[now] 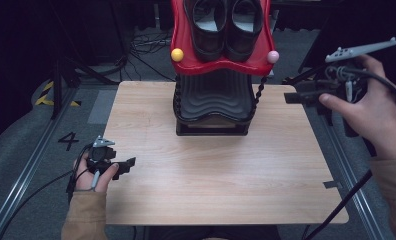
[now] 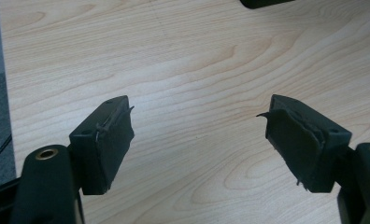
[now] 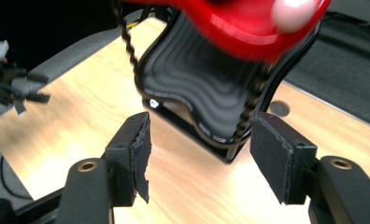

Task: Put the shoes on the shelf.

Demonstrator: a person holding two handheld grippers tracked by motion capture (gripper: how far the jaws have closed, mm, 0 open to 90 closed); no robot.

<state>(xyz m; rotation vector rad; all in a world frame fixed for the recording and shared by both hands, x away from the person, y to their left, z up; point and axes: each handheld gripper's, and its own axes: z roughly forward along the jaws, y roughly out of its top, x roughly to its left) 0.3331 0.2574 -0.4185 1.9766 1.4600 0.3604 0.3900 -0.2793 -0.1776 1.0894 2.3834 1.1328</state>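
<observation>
Shoes [image 1: 228, 27] well left of right claw [image 1: 292, 96].

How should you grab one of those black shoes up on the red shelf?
Probably take the right black shoe at its open collar, coming down from above on the right. The shoes sit side by side, touching, so there is no gap between them, and the red shelf rim curls up around them.

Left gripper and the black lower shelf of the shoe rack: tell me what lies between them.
Nothing but bare wood. In the high view the table is uncovered from the left gripper up to the black lower shelf; the jaws stand open and empty.
</observation>
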